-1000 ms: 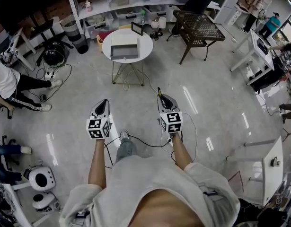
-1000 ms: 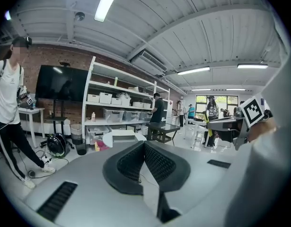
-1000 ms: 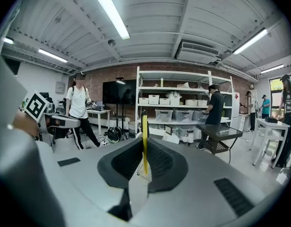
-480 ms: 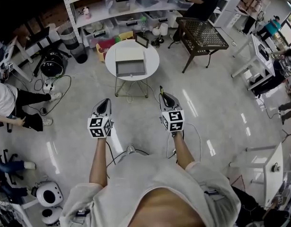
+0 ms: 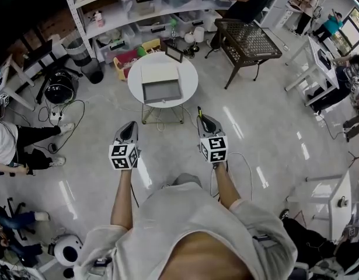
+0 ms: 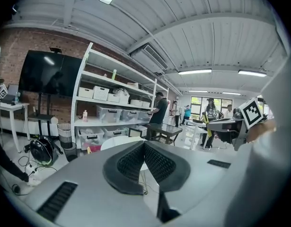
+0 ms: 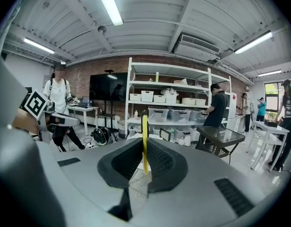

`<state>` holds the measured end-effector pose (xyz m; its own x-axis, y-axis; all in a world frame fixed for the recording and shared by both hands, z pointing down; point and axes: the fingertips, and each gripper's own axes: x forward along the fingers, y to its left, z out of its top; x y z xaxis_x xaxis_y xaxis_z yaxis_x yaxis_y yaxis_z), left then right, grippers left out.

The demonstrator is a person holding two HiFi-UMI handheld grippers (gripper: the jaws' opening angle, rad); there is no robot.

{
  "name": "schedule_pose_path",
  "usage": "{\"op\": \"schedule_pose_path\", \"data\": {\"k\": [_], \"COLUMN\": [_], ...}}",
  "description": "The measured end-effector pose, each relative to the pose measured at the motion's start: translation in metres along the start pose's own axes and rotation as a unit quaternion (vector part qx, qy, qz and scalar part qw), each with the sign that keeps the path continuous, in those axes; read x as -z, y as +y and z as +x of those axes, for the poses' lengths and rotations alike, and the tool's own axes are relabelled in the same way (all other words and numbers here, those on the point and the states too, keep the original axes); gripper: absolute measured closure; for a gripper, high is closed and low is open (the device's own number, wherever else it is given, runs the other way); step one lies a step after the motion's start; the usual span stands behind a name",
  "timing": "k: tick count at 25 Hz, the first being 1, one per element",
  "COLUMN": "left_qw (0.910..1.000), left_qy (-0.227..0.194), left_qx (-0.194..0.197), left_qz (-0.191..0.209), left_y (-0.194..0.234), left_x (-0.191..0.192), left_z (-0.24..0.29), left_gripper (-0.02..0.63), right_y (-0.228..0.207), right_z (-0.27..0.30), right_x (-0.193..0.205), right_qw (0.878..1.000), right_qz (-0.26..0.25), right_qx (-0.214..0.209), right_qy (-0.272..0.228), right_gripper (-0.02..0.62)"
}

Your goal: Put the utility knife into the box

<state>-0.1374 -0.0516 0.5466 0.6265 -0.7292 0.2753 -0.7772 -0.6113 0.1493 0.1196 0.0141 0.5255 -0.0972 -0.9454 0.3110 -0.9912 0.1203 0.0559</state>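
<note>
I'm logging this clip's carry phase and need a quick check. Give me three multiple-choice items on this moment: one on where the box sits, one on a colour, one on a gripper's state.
1. Where is the box? A on the floor; B on the round white table; C on a shelf.
2. What colour is the utility knife? A red; B blue; C yellow.
3. How is the left gripper? A shut, empty; B wide open; C shut on the knife.

1 B: the head view shows it on the tabletop.
2 C: a yellow strip stands clamped in the right gripper.
3 A: its jaws meet with nothing between them.
</note>
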Motion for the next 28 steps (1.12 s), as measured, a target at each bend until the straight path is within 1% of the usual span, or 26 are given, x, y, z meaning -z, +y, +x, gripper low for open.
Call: {"op": "schedule_pose_path", "data": {"k": [8,15,22,28], "left_qw": [0.9999,0.9997,0.9997,0.9996], "left_qy": [0.014,0.023,0.022,0.020], "left_qx": [0.010,0.006,-0.007,-0.022], "left_qz": [0.002,0.001,0.003,0.000], "left_y": [0.008,0.029,0.048,0.067], "left_x": [0.002,0.000,-0.025,-0.050], "left_z": [0.022,0.060,0.115,0.168], "left_gripper": [0.586,0.586,0.586,0.586], "right_y": [-0.003,-0.015,-0.040,-0.070], "right_z": [0.020,0.066,0.128,0.190], "right_x": [0.008,0.006,-0.012,-0.034], "right_qw": [1.000,1.000,0.999,0.999], "right_qz": [0.012,0.018,0.020,0.026], "right_qx": [0.003,-0.004,-0.024,-0.037], "right_qy": [0.012,0.013,0.010,0.006], "right_gripper": [0.546,0.546,0.546,0.546]}}
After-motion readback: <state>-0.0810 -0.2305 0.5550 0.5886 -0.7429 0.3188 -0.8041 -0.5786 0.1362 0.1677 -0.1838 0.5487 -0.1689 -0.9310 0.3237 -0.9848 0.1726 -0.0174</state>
